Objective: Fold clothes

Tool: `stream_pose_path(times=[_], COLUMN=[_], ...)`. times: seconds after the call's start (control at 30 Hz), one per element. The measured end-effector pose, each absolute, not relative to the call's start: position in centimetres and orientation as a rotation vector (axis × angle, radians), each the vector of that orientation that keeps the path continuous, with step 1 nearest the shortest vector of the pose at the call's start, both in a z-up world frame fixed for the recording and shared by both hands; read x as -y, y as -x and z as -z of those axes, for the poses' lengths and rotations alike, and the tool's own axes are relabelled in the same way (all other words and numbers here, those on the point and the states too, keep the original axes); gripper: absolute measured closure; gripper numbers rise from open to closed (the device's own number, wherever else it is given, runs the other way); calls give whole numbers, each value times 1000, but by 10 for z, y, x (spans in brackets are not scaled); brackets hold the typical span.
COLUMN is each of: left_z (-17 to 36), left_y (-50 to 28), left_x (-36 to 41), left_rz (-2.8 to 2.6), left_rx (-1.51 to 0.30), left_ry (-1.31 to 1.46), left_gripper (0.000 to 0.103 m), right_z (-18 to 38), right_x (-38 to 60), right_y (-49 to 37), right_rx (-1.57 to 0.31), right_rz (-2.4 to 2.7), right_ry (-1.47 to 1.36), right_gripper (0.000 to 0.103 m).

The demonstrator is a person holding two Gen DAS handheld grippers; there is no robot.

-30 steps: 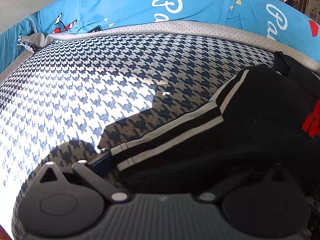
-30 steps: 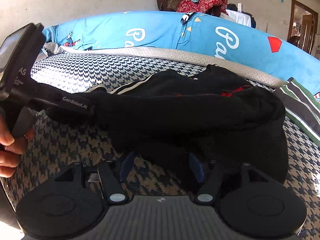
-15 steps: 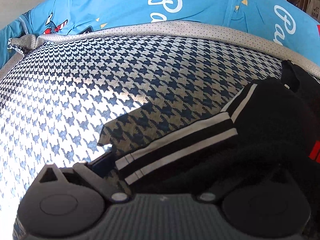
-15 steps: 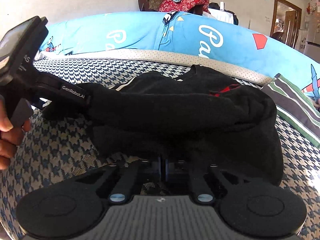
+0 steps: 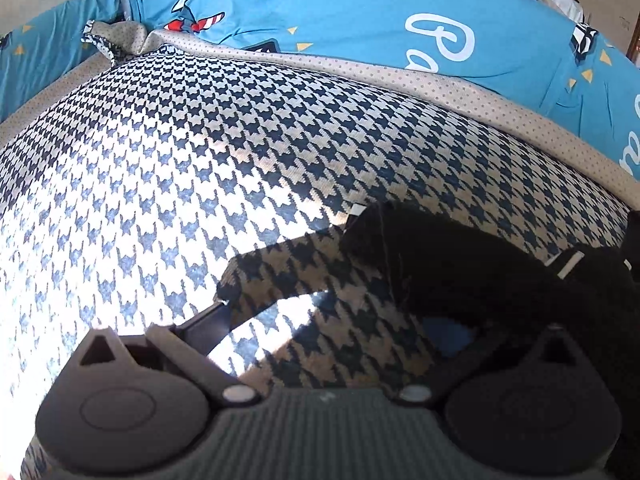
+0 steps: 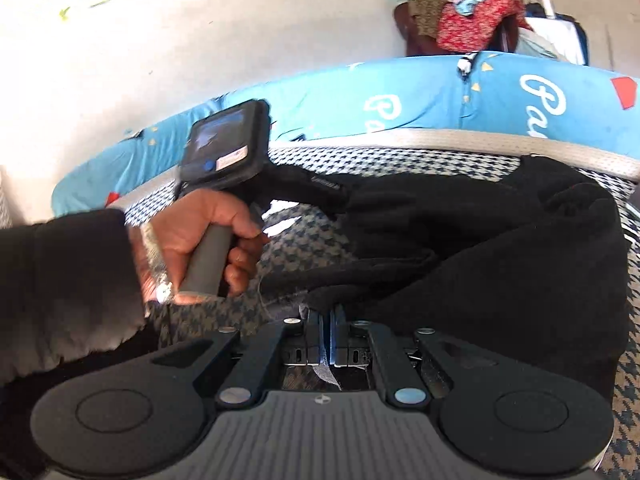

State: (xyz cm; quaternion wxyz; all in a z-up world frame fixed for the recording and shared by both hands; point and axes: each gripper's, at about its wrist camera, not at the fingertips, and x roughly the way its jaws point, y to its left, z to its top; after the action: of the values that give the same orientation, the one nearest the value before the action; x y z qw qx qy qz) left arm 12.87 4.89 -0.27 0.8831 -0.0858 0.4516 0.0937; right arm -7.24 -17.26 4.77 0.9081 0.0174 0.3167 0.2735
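With its jaws pinched together on the black garment's (image 6: 500, 248) near hem to lift a fold, the right gripper (image 6: 327, 332) sits beside the left gripper (image 5: 332, 320), jaws apart by the garment's cuff.

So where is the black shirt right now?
The black shirt lies bunched on the houndstooth blanket, right of centre in the right wrist view, with its near edge pinched in the right gripper.

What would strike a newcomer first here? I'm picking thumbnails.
The black garment heaped across the houndstooth cover, its near edge pinched in the shut right gripper. Behind runs a bright blue printed sheet, and at left a hand holds the left gripper.
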Motion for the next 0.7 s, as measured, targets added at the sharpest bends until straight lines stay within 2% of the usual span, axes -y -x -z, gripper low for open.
stream_pose_path(times=[0.17,0.3,0.4,0.47,0.7], left_z=[-1,-6,-13,-16,-17], left_y=[-108,-91,-80,-73,-40], left_x=[-49,-52,-53,-55,-50], left_rz=[-153,-130,-131,-135,-63], left_rx=[-957,-955,-941,-940,-952], left_ry=[182,188,170,172,192], left_gripper=[0,0,0,0,0], right_z=[-32,-32,-39,-41,-38], right_x=[154,162,176,184,192], right_y=[87,88,86,84,67], right_rx=[-734,-713,-671,-655,-680], right_rz=[-653,-611,-594,-576,-507], right_ry=[100,44,-74,-146,-252], right_gripper=[96,95,81,66,62])
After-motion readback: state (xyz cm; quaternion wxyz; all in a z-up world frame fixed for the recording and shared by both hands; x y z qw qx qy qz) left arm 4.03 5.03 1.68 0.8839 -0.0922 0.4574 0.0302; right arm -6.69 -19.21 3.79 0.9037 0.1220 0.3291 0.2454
